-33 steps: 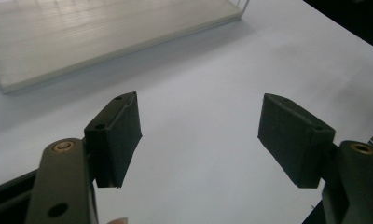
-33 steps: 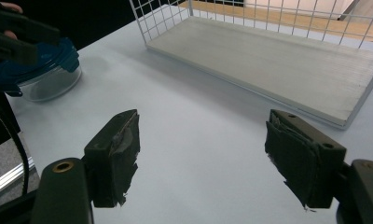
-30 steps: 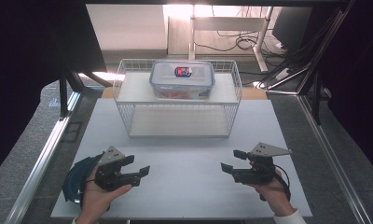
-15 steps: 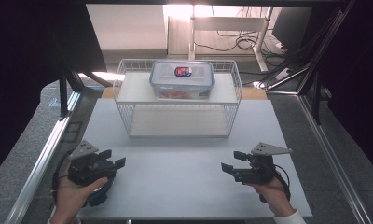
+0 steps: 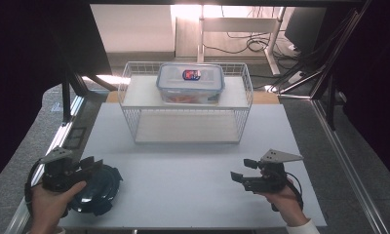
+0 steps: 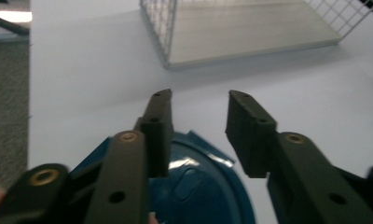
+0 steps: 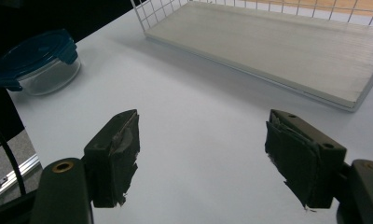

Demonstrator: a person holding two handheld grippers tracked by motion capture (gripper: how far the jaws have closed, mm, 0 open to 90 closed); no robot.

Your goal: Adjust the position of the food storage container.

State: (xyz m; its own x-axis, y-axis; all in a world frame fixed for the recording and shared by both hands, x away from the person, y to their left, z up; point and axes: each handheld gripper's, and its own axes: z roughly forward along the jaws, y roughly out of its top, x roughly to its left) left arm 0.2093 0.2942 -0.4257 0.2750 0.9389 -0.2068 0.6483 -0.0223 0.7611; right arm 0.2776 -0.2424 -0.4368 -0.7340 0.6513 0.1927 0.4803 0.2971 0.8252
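Thing in hand: the round tub [image 5: 98,189] w/ blue clip lid [image 7: 37,49], sitting at the near left corner of the white surface [image 5: 183,180], well apart from the wire rack [image 5: 185,105] at the back.

Left claw [image 5: 93,165] hovers right over the tub, released, jaws apart w/ nothing between them; in the left gripper view the lid [image 6: 198,186] lies just below and behind the jaw tips, not touching as far as I can tell. Right claw [image 5: 238,176] sits over bare surface at the near right, also released, jaws wide, nothing held.

Handling, my read:
- body looks like clear glass or hard plastic, looks empty, so prob stiff; light if plastic, a bit weighty if glass. If glass, fragile, no dropping
- wall is smooth & curved, likely slippery under flat pads
- lid is stiff plastic w/ flaps sticking out at the rim; whether it's latched I can't tell, so lifting by the lid alone is risky

Where to grab: straddle the rim w/ one jaw each side across the tub's width, or pinch lid edge + wall together near a flap, where the lip gives the pads something to catch. Squeeze firm but slow. Close to the surface edge, so don't nudge it outward
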